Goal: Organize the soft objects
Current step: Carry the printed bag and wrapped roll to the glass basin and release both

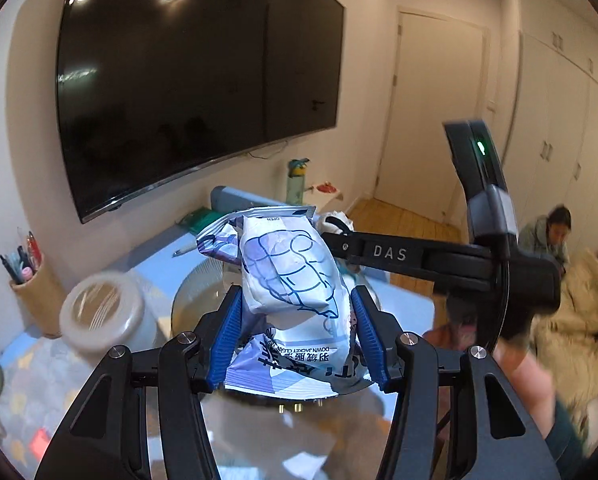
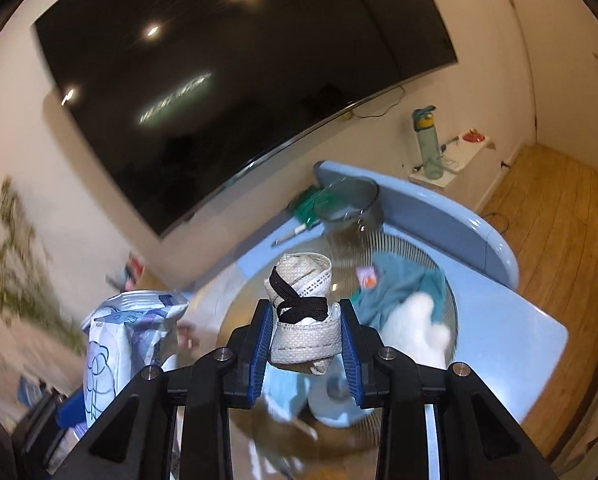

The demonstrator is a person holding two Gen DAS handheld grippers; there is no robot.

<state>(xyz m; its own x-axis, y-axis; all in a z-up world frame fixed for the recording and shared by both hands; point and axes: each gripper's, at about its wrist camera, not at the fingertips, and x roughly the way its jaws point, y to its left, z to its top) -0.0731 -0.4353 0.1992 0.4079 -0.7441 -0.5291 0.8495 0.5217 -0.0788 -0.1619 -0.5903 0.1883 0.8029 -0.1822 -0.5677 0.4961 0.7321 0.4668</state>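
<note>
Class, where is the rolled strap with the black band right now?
In the right wrist view, the rolled strap sits centre, clamped in the right hand-held gripper, above the blue table.

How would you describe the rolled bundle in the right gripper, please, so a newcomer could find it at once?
Start at the big dark television on the wall, then drop to the blue desk below it. Above the desk, the right gripper pinches a rolled white woven bundle between its blue pads. Unlike the printed blue-and-white packet beside it, a black strap crosses it.

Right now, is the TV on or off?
Off: the TV screen is black, showing only reflected ceiling lights.
</note>
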